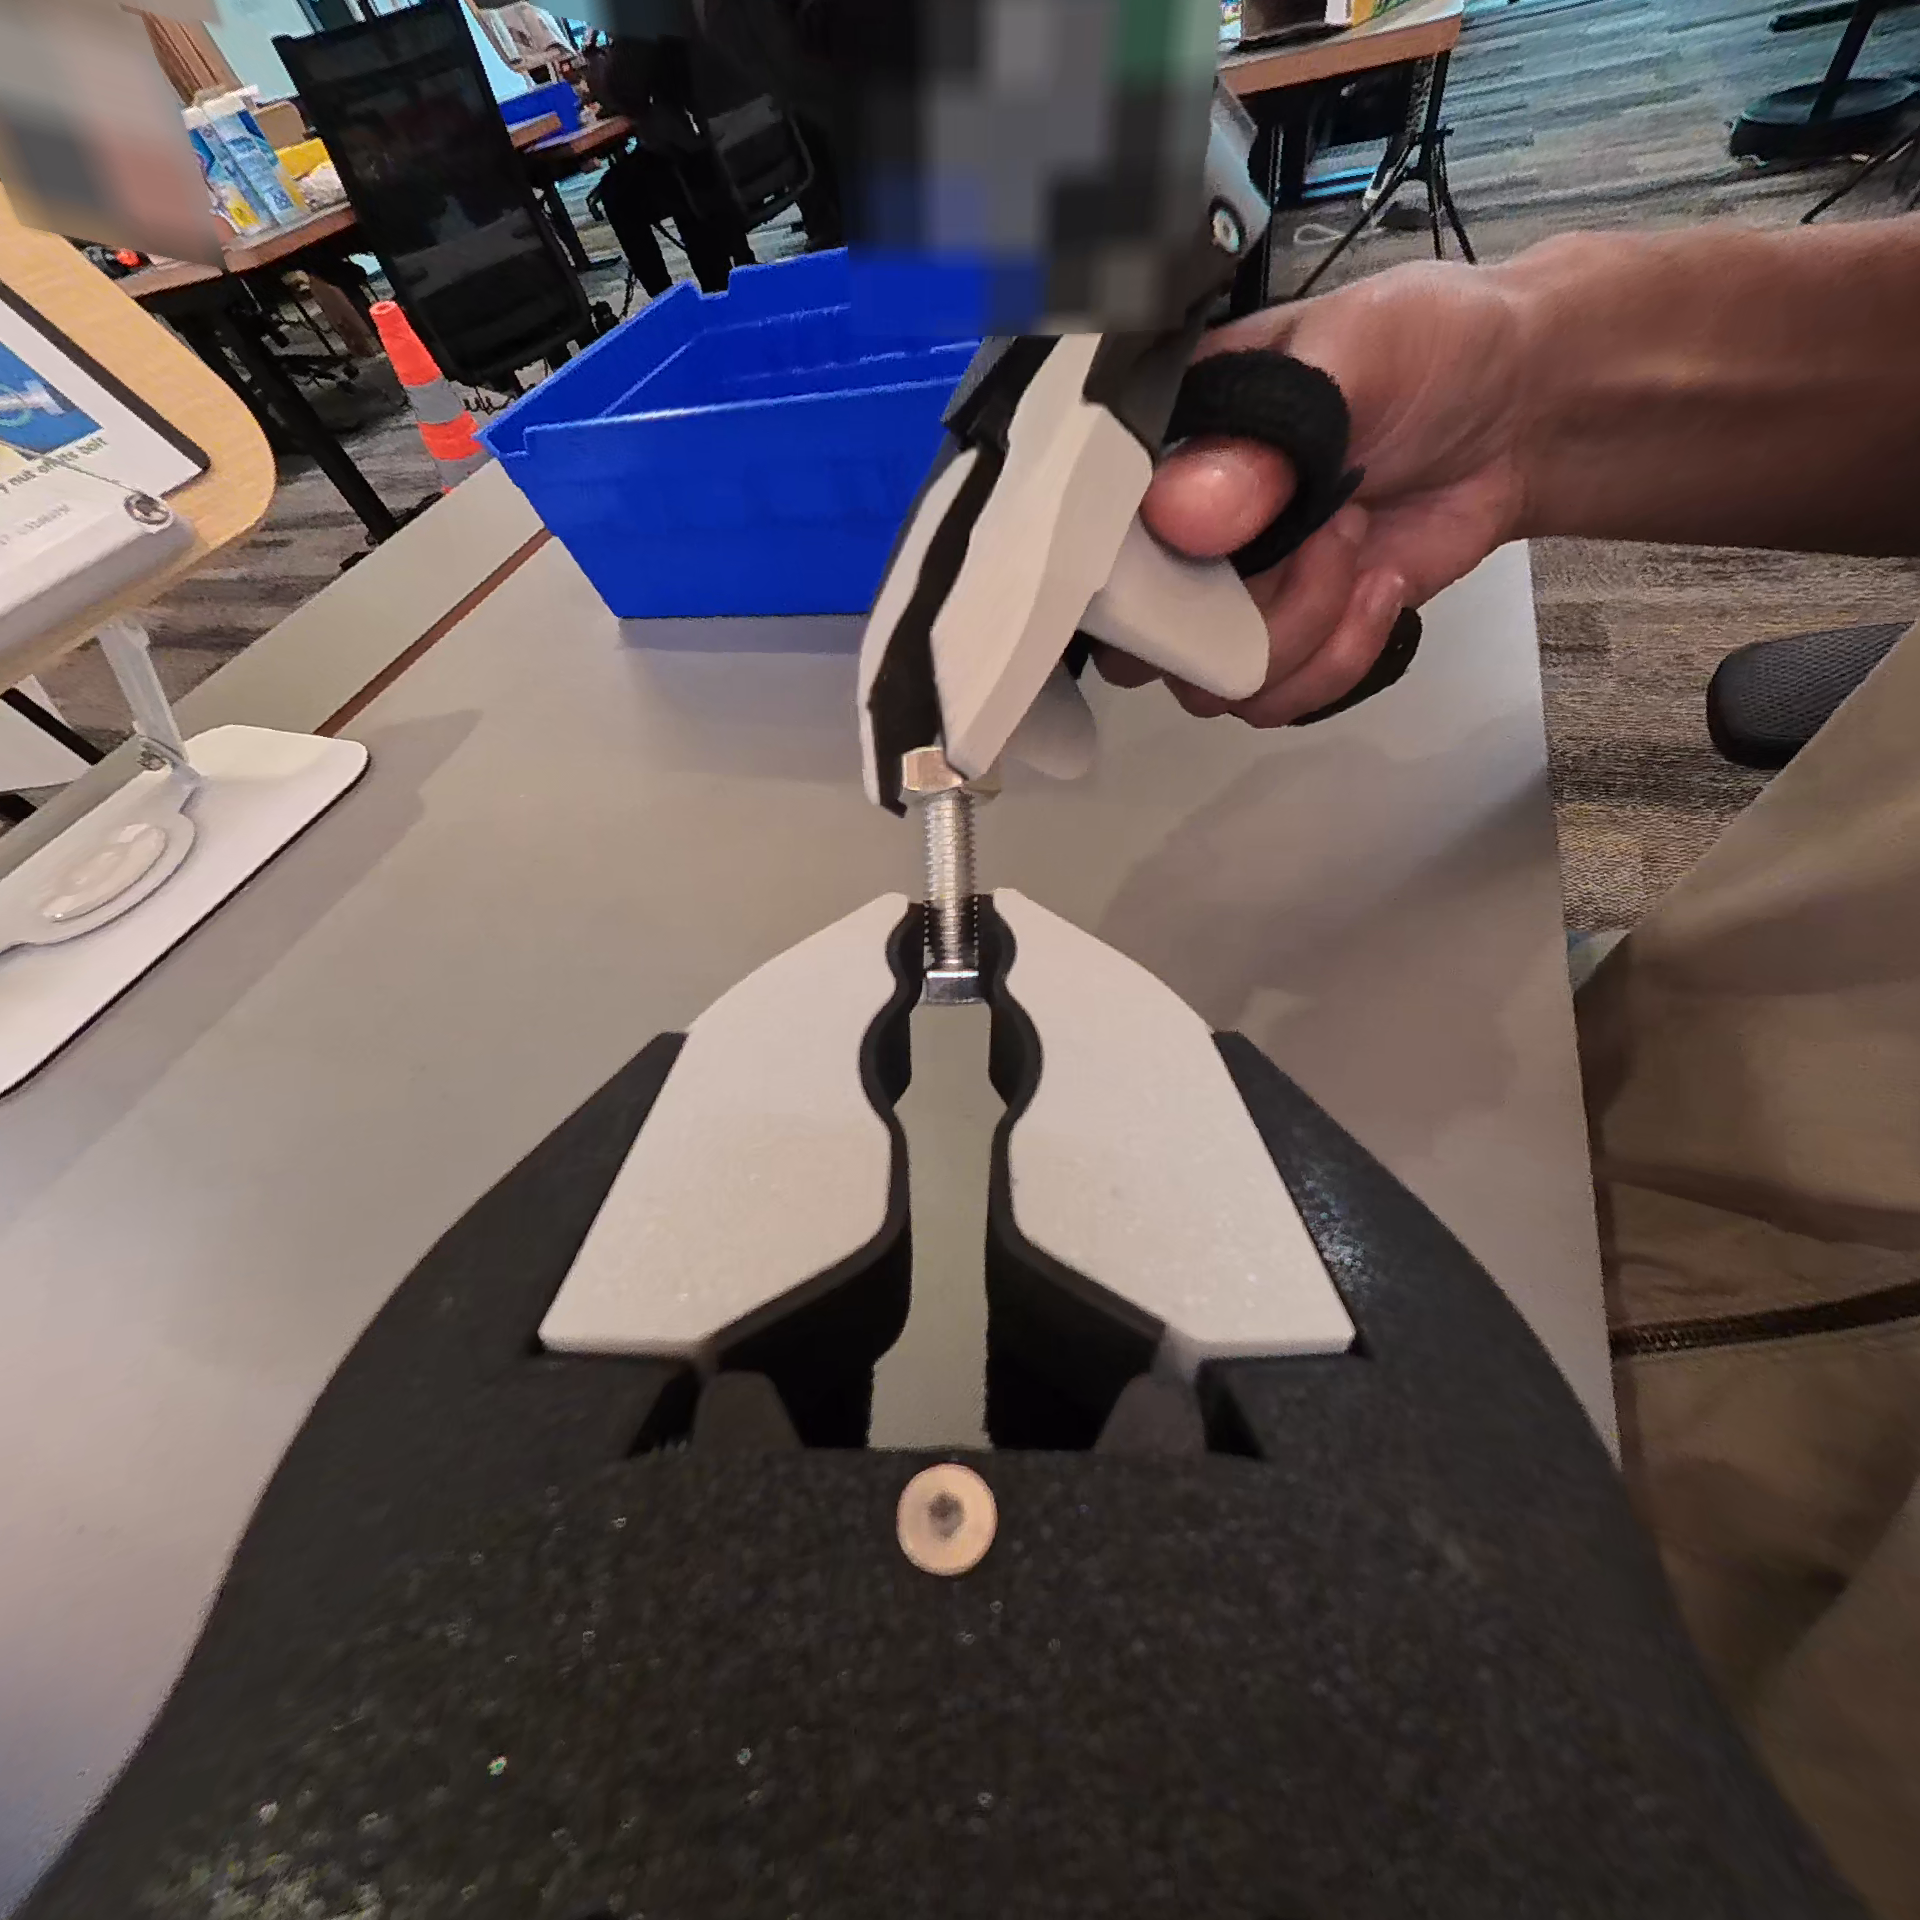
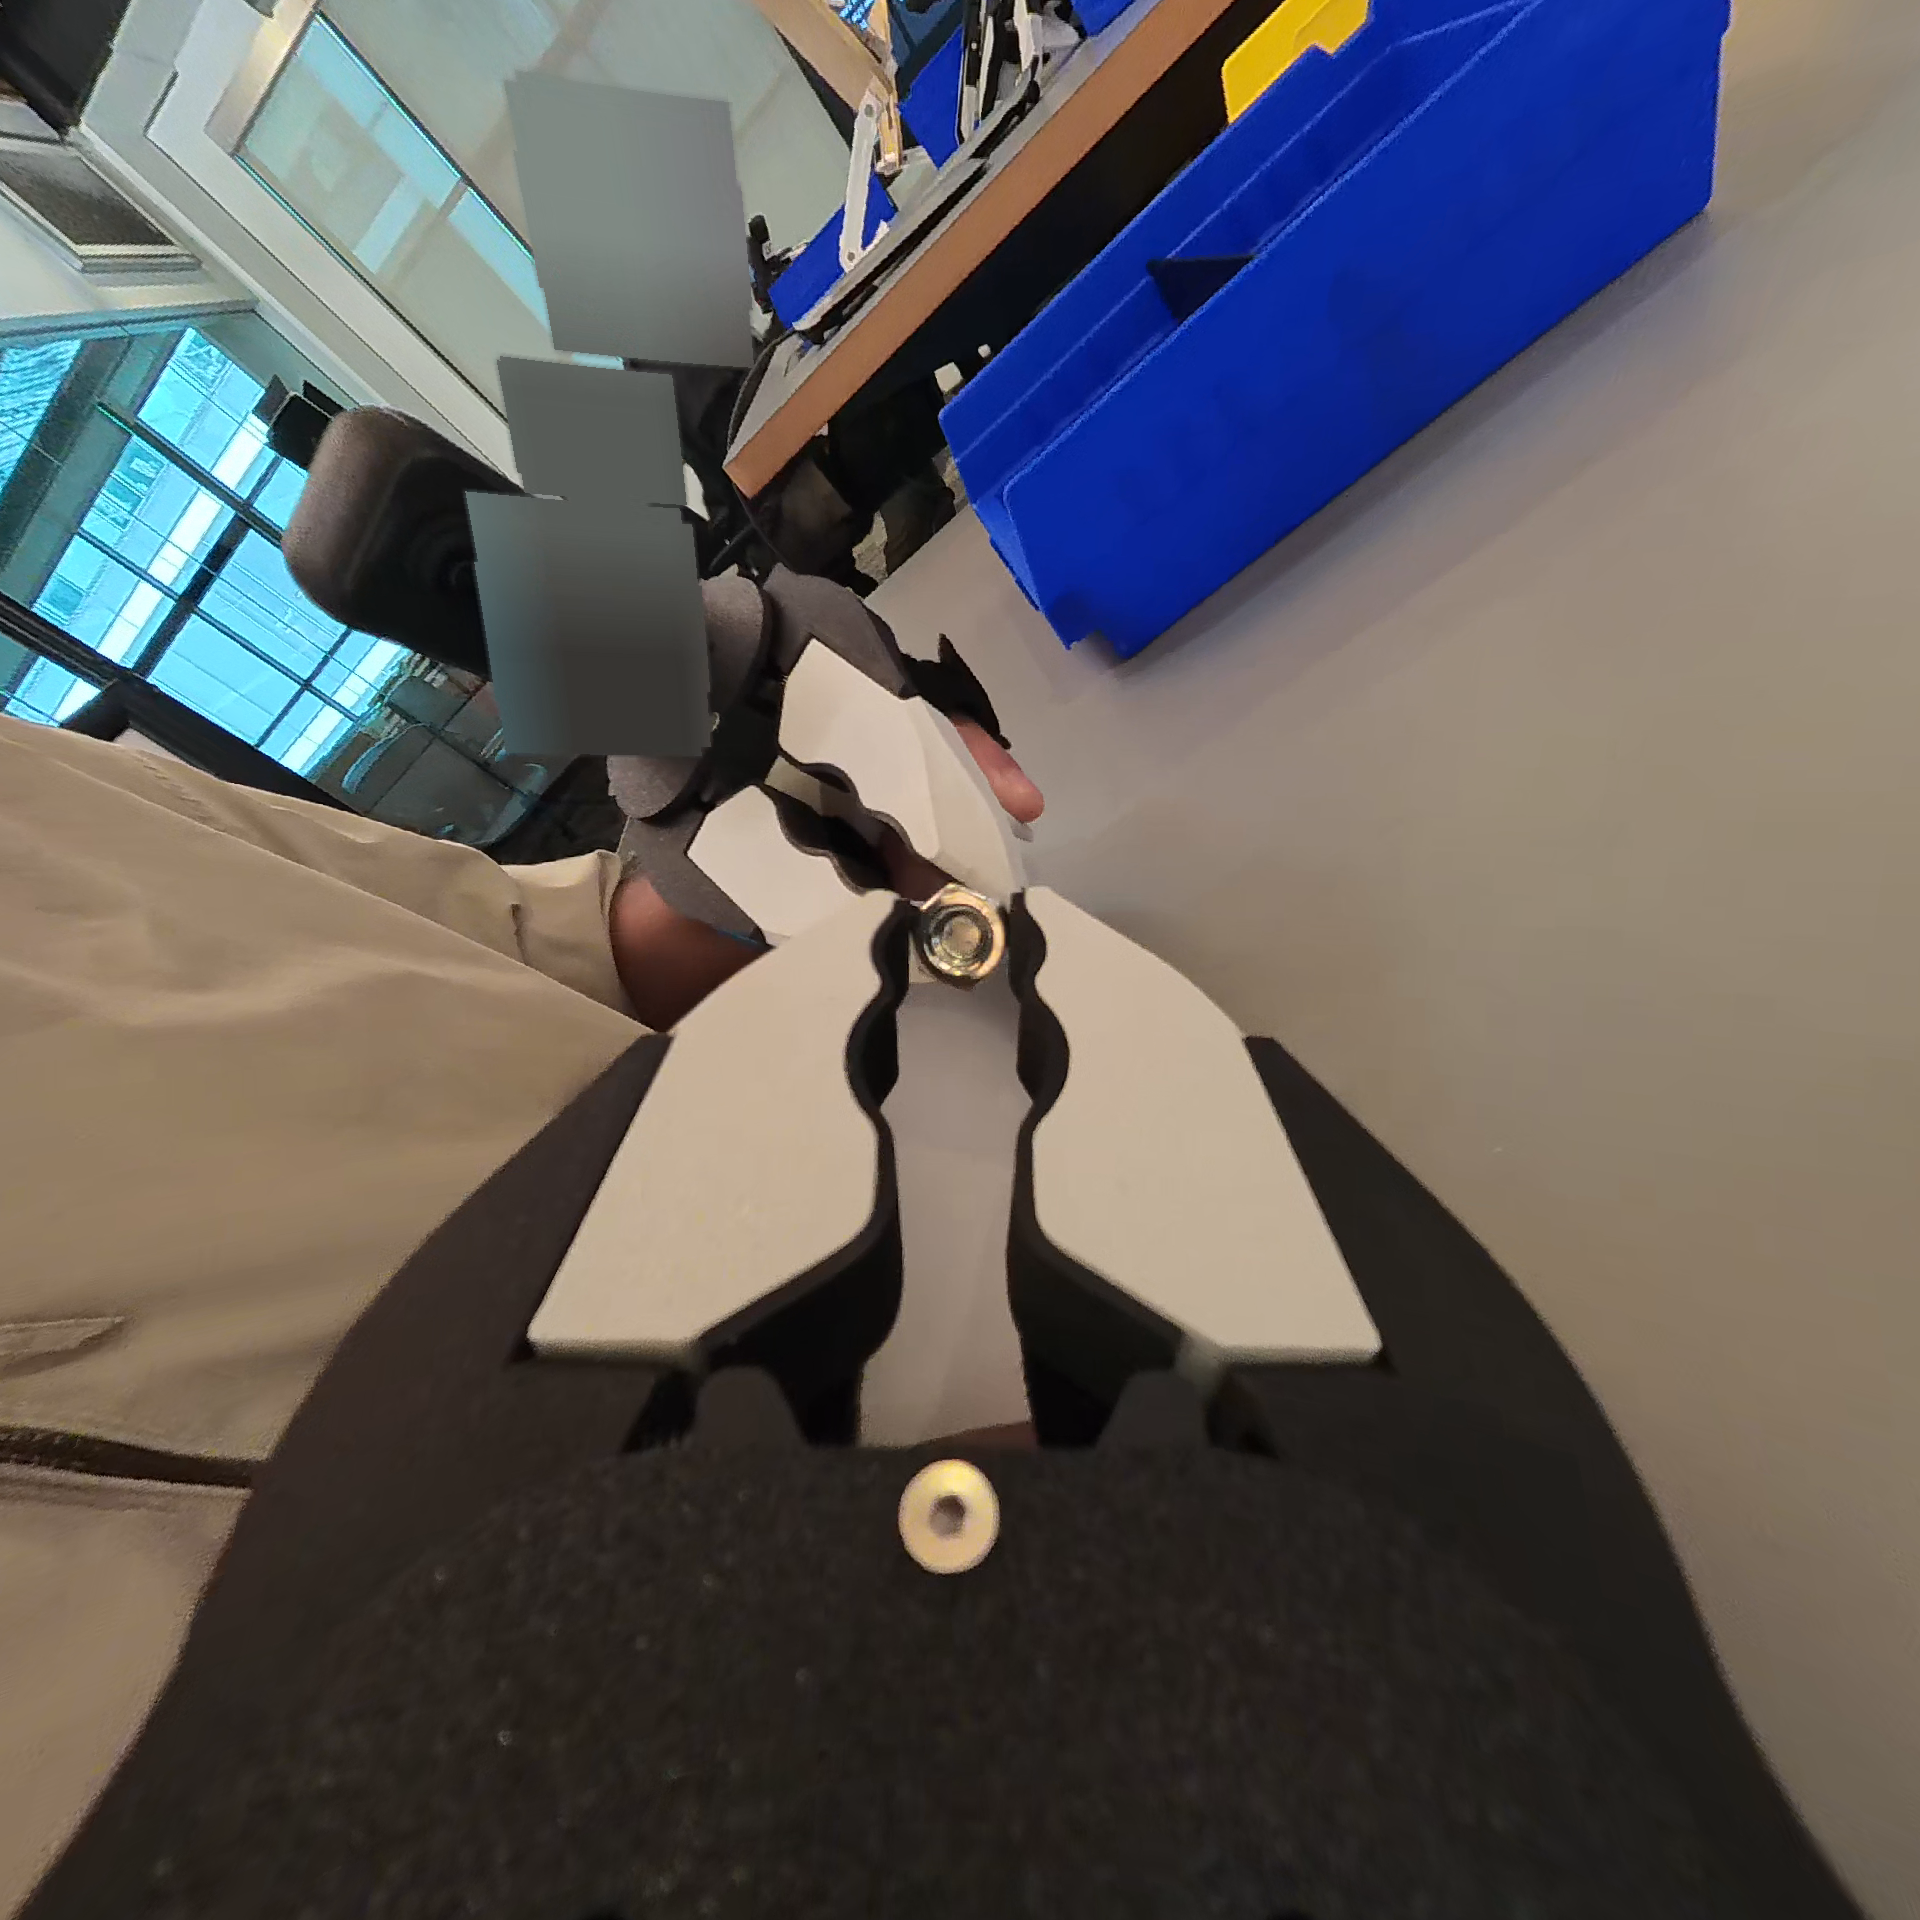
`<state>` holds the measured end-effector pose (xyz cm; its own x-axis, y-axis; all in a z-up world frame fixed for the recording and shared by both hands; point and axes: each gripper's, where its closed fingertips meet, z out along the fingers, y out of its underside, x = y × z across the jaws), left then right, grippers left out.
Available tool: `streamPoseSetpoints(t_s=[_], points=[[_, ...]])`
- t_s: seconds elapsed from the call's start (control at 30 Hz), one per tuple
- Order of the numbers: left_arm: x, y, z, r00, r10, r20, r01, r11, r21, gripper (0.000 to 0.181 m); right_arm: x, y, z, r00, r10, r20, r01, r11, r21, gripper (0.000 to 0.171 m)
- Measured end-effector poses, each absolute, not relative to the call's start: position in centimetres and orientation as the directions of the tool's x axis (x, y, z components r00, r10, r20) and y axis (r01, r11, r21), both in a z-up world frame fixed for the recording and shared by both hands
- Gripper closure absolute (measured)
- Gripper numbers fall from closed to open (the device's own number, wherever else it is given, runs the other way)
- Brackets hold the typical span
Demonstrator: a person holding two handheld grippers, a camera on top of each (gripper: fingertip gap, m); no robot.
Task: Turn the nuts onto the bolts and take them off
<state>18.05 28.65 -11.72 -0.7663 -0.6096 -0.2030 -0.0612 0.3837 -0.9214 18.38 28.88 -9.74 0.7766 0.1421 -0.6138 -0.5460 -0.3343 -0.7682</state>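
Grey table (image 1: pixel 520 831) | left gripper (image 1: pixel 951 940) clamps bolt (image 1: pixel 948 862), head half-hidden | right gripper (image 2: pixel 956 920) grips nut (image 2: pixel 956 932)

It looked like an office turned into a lab or workshop. A grey surface (image 1: pixel 644 790) carried a blue bin (image 1: pixel 748 488). Behind it stood more wood-edged desks (image 1: pixel 1340 57), black mesh chairs (image 1: pixel 436 208) and patterned carpet (image 1: pixel 1662 135). An orange cone (image 1: pixel 426 395) sat on the floor. Bottles (image 1: pixel 244 156) crowded one desk. A tablet stand (image 1: pixel 156 790) waited at the left. Tall glass windows (image 2: pixel 156 540) lined the far wall, and more blue bins (image 2: pixel 831 260) sat on another desk.
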Motion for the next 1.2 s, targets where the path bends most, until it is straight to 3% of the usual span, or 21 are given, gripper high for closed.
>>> streamPoseSetpoints(t_s=[0.27,0.47,0.8,1.2], points=[[18.4,28.8,-11.8,-0.746,-0.627,-0.225,-0.051,0.391,-0.919,0.172,18.7,29.0,-9.9,0.789,0.134,-0.599,-0.536,-0.327,-0.778,0.154],[19.2,29.4,-12.3,-0.656,-0.651,-0.381,-0.018,0.519,-0.855,0.172,19.6,29.4,-10.4,0.754,0.047,-0.656,-0.616,-0.298,-0.729,0.154],[18.6,29.2,-10.8,-0.725,-0.661,-0.193,-0.053,0.333,-0.941,0.172,18.9,29.1,-9.2,0.789,0.110,-0.604,-0.560,-0.274,-0.782,0.150],[19.1,30.3,-10.8,-0.713,-0.679,-0.174,-0.072,0.317,-0.946,0.172,18.3,29.1,-9.1,0.811,0.119,-0.572,-0.521,-0.298,-0.800,0.148]])
